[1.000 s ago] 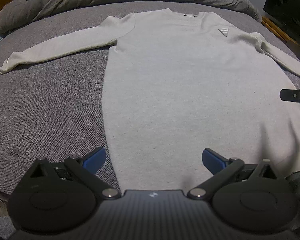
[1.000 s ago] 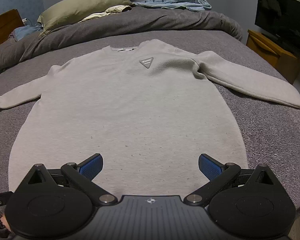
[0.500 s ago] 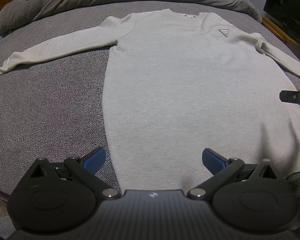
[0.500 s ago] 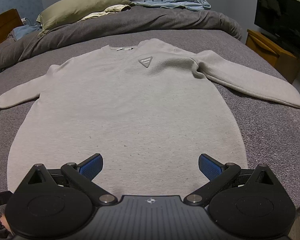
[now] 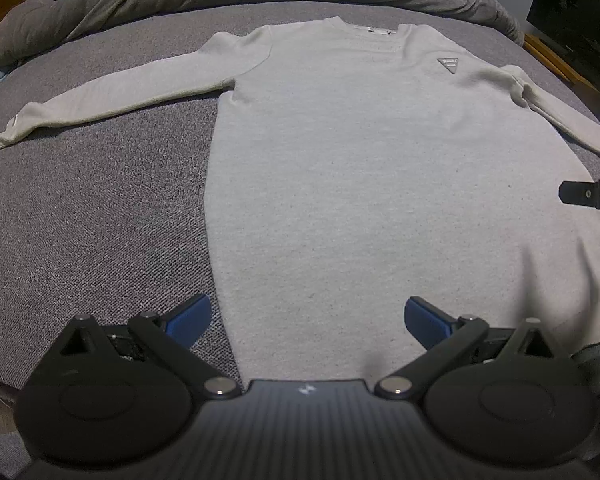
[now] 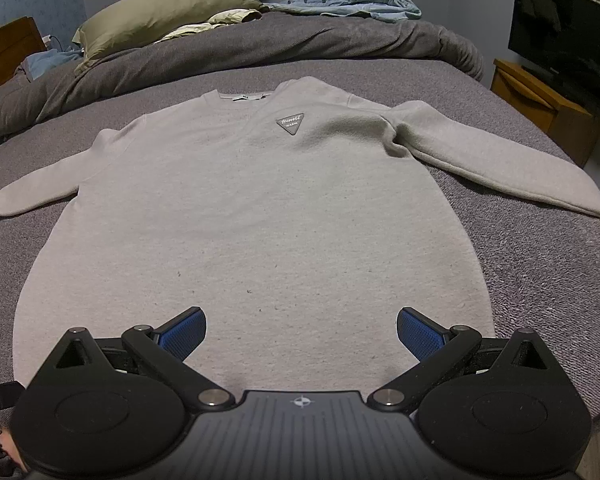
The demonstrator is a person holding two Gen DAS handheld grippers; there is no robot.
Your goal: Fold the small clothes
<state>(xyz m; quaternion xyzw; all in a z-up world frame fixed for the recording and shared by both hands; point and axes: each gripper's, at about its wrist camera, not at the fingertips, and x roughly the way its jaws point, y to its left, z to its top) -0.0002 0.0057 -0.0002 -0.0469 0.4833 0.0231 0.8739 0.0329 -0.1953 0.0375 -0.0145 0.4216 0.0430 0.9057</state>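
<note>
A light grey long-sleeved sweater (image 5: 360,168) lies flat and face up on the grey bed, both sleeves spread out, with a grey triangular patch (image 5: 449,65) on the chest. It also shows in the right wrist view (image 6: 260,220). My left gripper (image 5: 306,320) is open and empty, just above the hem near the sweater's left bottom corner. My right gripper (image 6: 300,330) is open and empty above the hem toward the right bottom corner. A black part of the right gripper (image 5: 588,194) shows at the right edge of the left wrist view.
The grey bedspread (image 6: 540,272) surrounds the sweater. A rolled dark duvet (image 6: 260,52), an olive pillow (image 6: 160,20) and blue clothes (image 6: 348,2) lie at the bed's far end. A TV (image 6: 564,36) on a wooden cabinet (image 6: 540,108) stands to the right.
Hardly anything has moved. Both grippers stay open above the hem; the right wrist view has shifted very slightly.
</note>
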